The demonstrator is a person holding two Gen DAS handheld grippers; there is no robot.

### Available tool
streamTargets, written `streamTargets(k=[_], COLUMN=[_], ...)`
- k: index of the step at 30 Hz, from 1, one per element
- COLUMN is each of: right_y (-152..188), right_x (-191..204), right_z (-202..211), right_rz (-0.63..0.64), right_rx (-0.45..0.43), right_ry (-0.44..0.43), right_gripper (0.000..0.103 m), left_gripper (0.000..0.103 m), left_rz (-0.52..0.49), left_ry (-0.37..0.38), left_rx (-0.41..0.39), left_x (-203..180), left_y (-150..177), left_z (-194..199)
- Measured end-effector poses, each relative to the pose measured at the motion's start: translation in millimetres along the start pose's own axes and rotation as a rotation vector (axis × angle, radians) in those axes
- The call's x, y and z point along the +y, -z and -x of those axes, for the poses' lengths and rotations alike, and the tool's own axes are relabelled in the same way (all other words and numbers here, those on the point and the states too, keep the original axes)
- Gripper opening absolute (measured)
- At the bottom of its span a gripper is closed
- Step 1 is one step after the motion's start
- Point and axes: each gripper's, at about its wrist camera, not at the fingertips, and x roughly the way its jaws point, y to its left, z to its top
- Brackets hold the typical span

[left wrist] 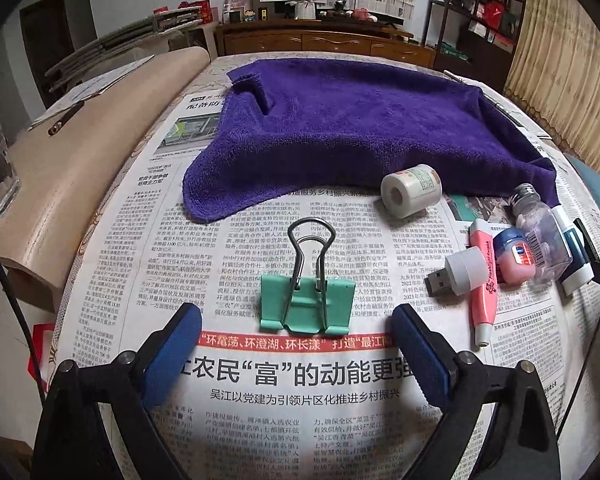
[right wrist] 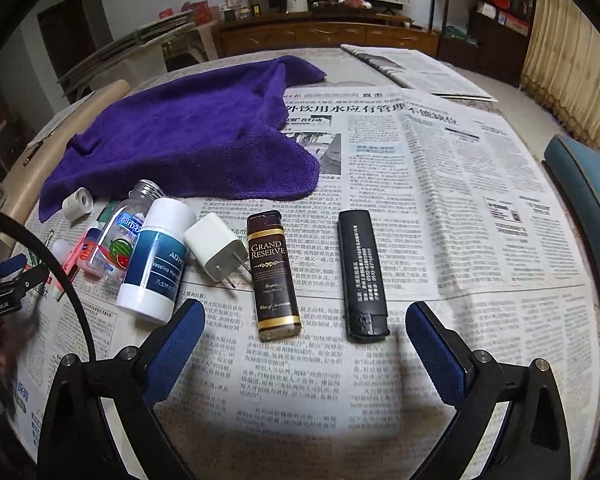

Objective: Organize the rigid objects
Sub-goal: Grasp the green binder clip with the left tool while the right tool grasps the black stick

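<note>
Left wrist view: left gripper (left wrist: pixel 296 344) hovers low over the newspaper (left wrist: pixel 260 376) that covers the table, its blue-padded fingers (left wrist: pixel 172 354) spread wide and holding nothing. A mint-green binder clip (left wrist: pixel 308 300) lies flat on the paper just ahead of the fingertips and between them, wire handles pointing away from the camera. Beyond it a purple towel (left wrist: pixel 360 132) lies crumpled across the far half of the table. A small white tape roll (left wrist: pixel 411 190) lies on its side at the towel's near edge. To the right sits a cluster: white USB plug light (left wrist: pixel 458 272), pink highlighter (left wrist: pixel 485 284) lying lengthwise, small blue-lidded pink jar (left wrist: pixel 514 256), clear plastic bottle (left wrist: pixel 542 240) on its side; they touch or nearly touch one another. Right wrist view: right gripper (right wrist: pixel 304 344) also has its fingers (right wrist: pixel 432 352) wide apart, empty, above the paper. Between and just ahead of them lie two lighters side by side, not touching: a brown lighter (right wrist: pixel 274 276) labelled GRAND RESERVE on the left, a black lighter (right wrist: pixel 362 274) on the right. Left of the brown one, a white charger plug (right wrist: pixel 216 250), prongs toward the camera, then a white-and-blue lotion bottle (right wrist: pixel 156 260) lying tilted, touching the charger. The left-hand cluster sits behind it, partly hidden. A teal chair edge (right wrist: pixel 584 208) shows at the right.
</note>
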Motion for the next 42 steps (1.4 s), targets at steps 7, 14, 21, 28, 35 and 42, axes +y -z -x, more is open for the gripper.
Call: streamTargets(k=[7, 14, 21, 28, 35, 42], right_y=[-4, -17, -21, -16, -15, -13], right_x=[-6, -38, -35, -27, -28, -26], right_z=[-16, -14, -20, -15, -15, -12], right_rz=[0.05, -0.017, 0.051, 0.098, 0.086, 0.088], right_rx=[0.017, -0.006, -0.016, -0.018, -0.023, -0.029], right_ry=[0.033, 0.026, 0.046, 0.032, 0.028, 0.015], right_gripper=[0.096, 0.09, 0.059, 0.045, 0.044, 0.021], left_gripper=[0.075, 0.056, 0.042, 0.04, 0.039, 0.039], left_rz=[-0.027, -0.031, -0.047, -0.061, -0.073, -0.063], left_ry=[0.02, 0.025, 0.034, 0.047, 0.056, 0.057], left_rx=[-0.016, -0.033, -0.041, -0.051, -0.063, -0.072], left_x=[-1, -1, -3, -3, -2, -2], left_y=[-4, -6, -6, -5, -4, -3], left_z=[0, 2, 3, 4, 4, 4])
